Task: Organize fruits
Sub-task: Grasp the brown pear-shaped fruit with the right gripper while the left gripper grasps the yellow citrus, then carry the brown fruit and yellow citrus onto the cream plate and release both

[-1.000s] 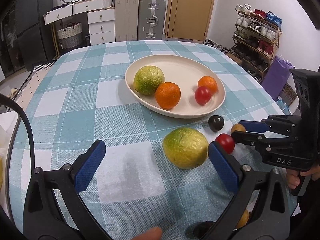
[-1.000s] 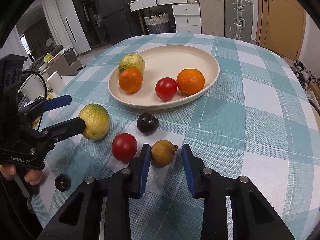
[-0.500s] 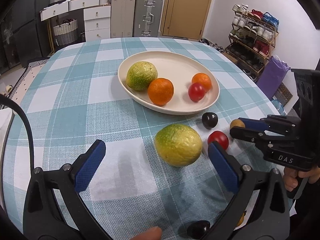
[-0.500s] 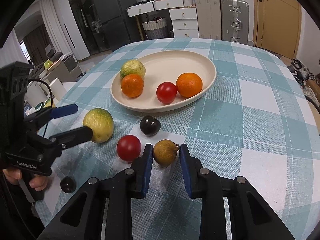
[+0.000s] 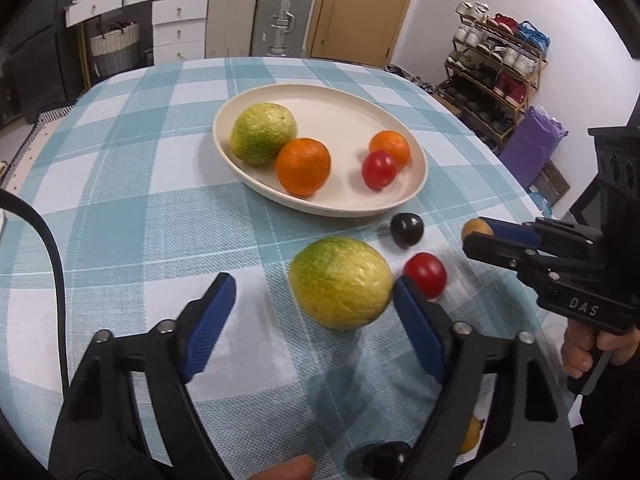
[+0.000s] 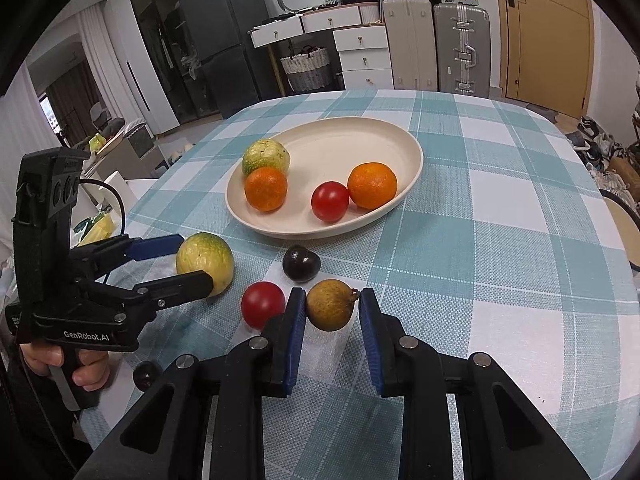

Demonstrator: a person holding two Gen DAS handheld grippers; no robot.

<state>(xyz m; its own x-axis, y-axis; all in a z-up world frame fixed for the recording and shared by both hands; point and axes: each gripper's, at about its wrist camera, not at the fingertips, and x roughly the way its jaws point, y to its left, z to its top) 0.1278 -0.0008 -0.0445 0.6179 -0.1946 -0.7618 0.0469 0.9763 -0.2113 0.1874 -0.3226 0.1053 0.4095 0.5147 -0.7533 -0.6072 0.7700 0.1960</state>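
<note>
A cream oval plate [image 5: 384, 120] [image 6: 360, 136] holds a green-yellow fruit, two oranges and a red tomato. On the checked cloth in front of it lie a large green-yellow fruit [image 5: 340, 282] [image 6: 205, 261], a red tomato [image 5: 425, 274] [image 6: 263, 309], a dark plum [image 5: 407, 229] [image 6: 301, 263] and a small brown fruit [image 6: 330, 309] [image 5: 474, 227]. My left gripper [image 5: 310, 312] is open, its jaws reaching either side of the large fruit's near end. My right gripper [image 6: 330, 332] stands around the brown fruit; its left pad touches it and a small gap shows at the right pad.
A second dark plum [image 5: 386, 454] [image 6: 146, 374] lies near the table's front edge, with a yellow fruit [image 5: 472, 432] partly hidden beside it. Drawers, suitcases and a shoe rack [image 5: 500, 68] stand beyond the table.
My left gripper has moved forward, so the large fruit now sits closer between its fingers. My right gripper has advanced and narrowed around the brown fruit.
</note>
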